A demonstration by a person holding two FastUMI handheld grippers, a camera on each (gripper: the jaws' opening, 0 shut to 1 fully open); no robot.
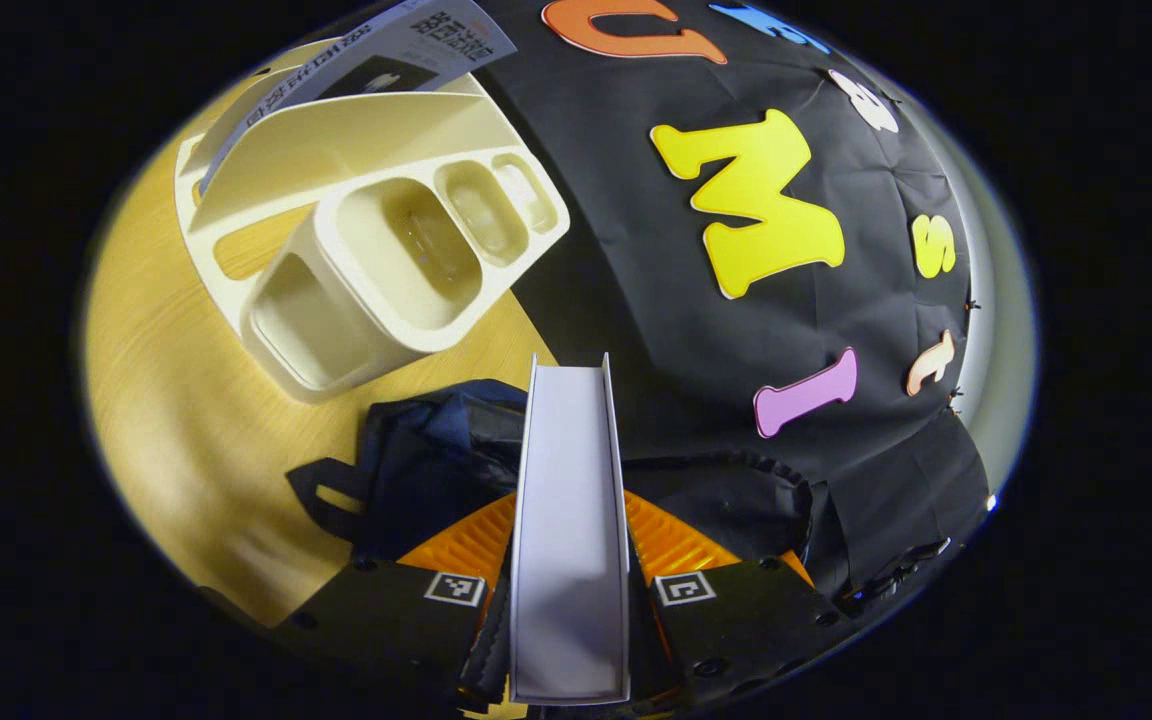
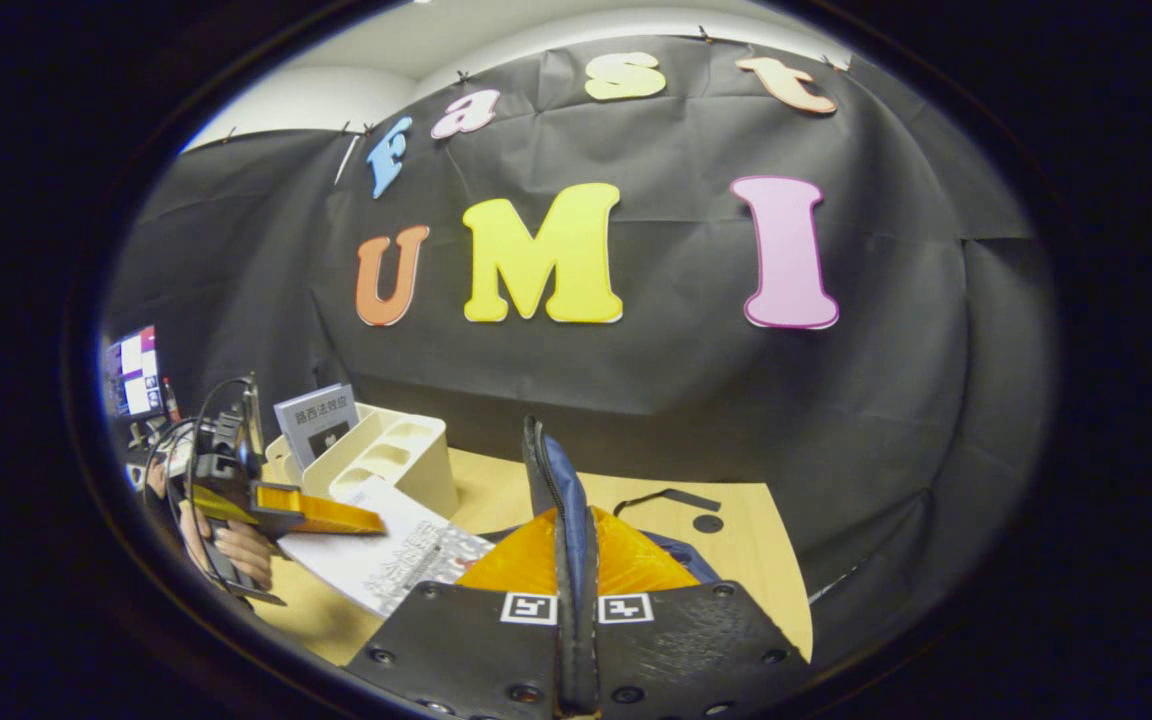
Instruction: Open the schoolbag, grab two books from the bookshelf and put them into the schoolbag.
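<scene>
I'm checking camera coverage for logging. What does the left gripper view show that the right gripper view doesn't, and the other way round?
Left gripper view alone: its own fingers clamping the book's page edge, and the rack's compartments from above.
Right gripper view alone: the right gripper pinching the schoolbag's edge, a hand, a monitor.
Both: bookshelf, its remaining book, wooden table.

The left tool point(image 1: 569, 600) grips a white book point(image 1: 569, 520) above the dark schoolbag point(image 1: 436, 450).
</scene>
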